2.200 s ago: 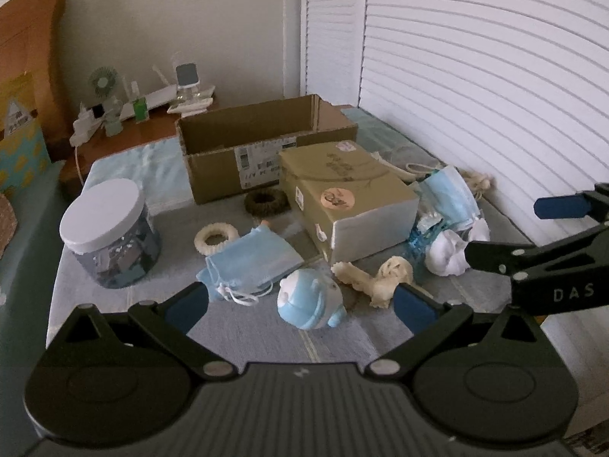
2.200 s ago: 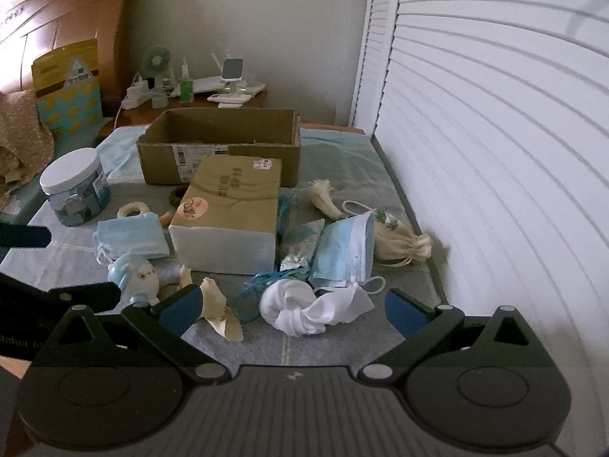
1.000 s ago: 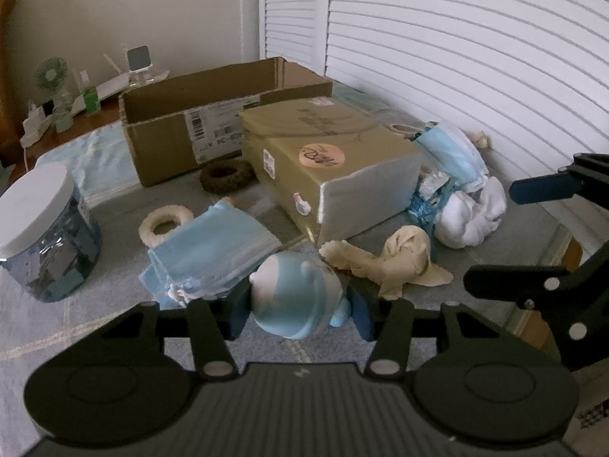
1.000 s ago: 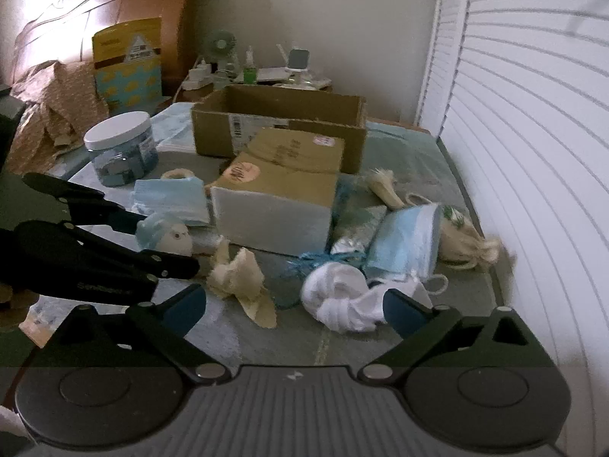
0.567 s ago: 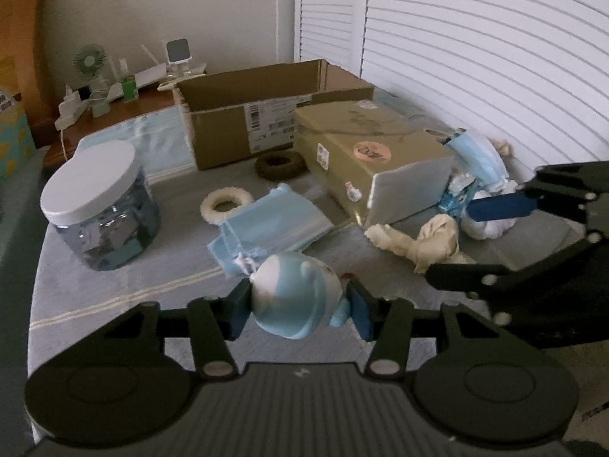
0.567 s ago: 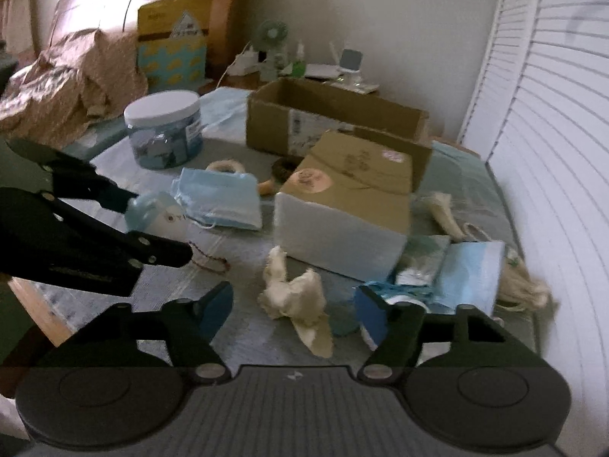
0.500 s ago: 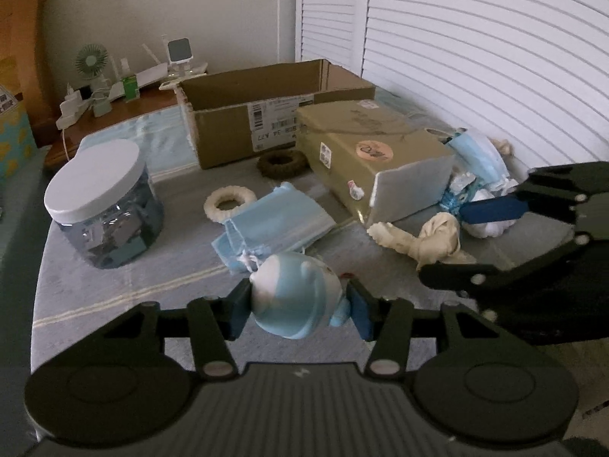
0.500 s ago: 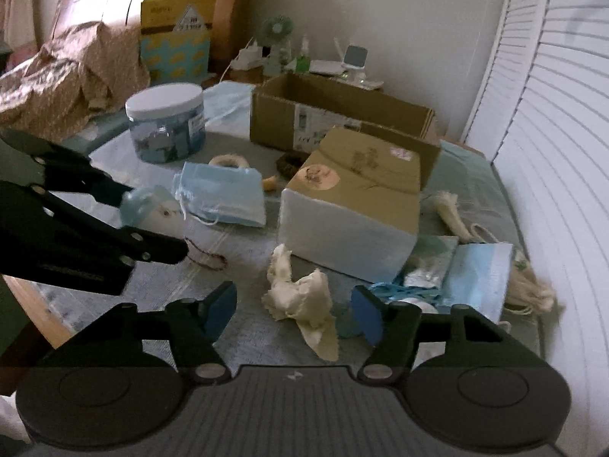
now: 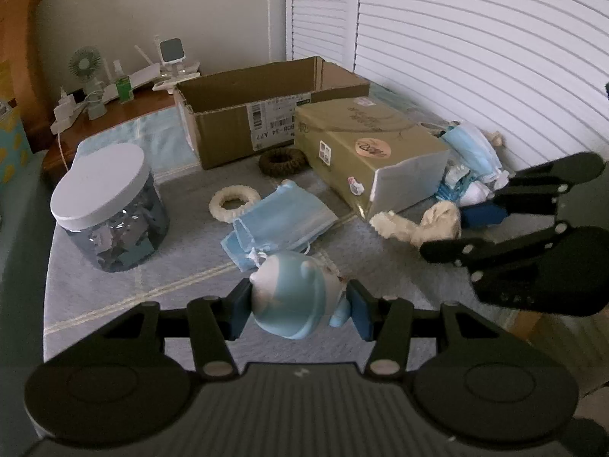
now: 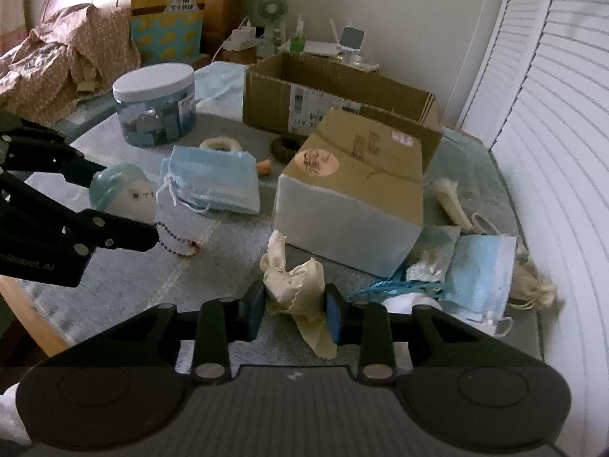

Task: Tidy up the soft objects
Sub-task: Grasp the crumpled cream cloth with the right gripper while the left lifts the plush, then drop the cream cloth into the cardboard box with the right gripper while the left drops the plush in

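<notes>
While clamped, cream cloth (image 10: 295, 285) between right gripper (image 10: 294, 314) pads, table (image 10: 125, 285).

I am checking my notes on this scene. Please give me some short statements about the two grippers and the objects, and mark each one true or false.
1. The left gripper clamps a round blue-and-white plush toy. True.
2. The right gripper is empty. False: it is shut on a cream crumpled cloth pouch.
3. The open brown cardboard box holds the blue face masks. False: they lie on the bedcover.
4. The clear jar's white lid is on. True.
</notes>
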Action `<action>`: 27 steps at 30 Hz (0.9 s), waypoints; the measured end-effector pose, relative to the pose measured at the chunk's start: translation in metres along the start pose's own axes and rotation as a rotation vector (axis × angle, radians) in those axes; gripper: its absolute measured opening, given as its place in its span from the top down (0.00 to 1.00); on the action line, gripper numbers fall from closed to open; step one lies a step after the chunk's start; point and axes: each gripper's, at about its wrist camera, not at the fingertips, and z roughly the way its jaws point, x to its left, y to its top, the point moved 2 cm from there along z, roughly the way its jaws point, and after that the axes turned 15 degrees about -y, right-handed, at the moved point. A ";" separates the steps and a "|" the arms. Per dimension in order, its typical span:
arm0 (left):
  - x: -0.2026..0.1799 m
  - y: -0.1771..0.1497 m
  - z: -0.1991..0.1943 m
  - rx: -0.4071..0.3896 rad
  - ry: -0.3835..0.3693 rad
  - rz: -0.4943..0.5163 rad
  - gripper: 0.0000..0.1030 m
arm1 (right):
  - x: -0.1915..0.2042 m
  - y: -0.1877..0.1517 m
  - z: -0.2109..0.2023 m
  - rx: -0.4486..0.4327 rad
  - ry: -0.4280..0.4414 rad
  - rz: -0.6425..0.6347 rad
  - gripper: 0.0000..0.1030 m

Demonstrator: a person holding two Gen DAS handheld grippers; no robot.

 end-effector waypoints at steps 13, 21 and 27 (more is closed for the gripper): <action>0.011 0.011 -0.020 0.022 -0.005 0.036 0.49 | -0.028 0.036 -0.043 -0.076 0.021 0.044 0.63; 0.016 0.018 -0.027 -0.003 -0.004 0.035 0.49 | -0.049 0.081 -0.030 -0.124 0.010 0.082 0.63; 0.024 0.022 -0.028 -0.010 0.009 0.017 0.49 | -0.066 0.125 0.002 -0.141 0.003 0.093 0.63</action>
